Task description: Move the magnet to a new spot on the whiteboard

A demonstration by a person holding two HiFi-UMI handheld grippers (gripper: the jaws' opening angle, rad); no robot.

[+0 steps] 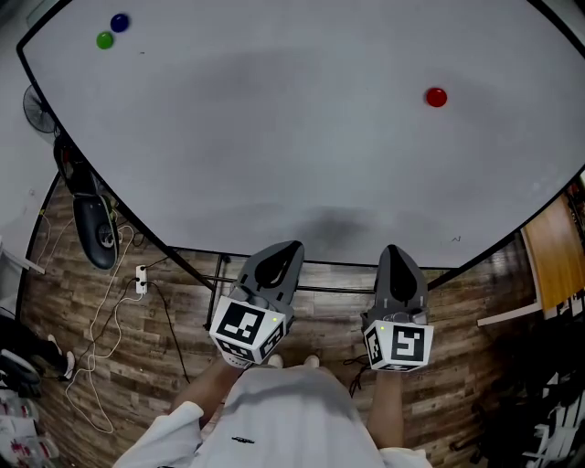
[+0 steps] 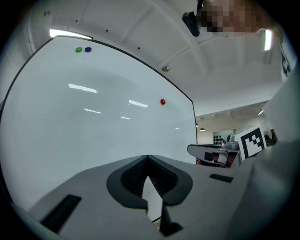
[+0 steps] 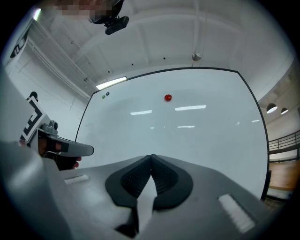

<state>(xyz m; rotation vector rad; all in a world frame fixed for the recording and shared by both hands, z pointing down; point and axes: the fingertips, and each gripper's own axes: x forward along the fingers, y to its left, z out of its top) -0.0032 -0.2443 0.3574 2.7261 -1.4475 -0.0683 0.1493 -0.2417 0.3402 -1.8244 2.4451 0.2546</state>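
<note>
You are holding the left hand-held gripper (image 1: 282, 253) and right hand-held gripper (image 1: 395, 255) with jaws together, empty. The red magnet (image 1: 436, 97) is sitting well apart on the whiteboard (image 1: 274, 137); reaching and opening is probably coming next.

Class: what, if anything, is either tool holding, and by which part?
Nothing is held: the left tool and right tool are shut and empty; the round red magnet sits untouched on the whiteboard.

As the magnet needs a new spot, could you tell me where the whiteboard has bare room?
The whiteboard is bare across its whole middle, between the red magnet at right and the green magnet and blue magnet at top left, and along its lower edge. Only that top-left corner is crowded: the pair sit close together.
</note>
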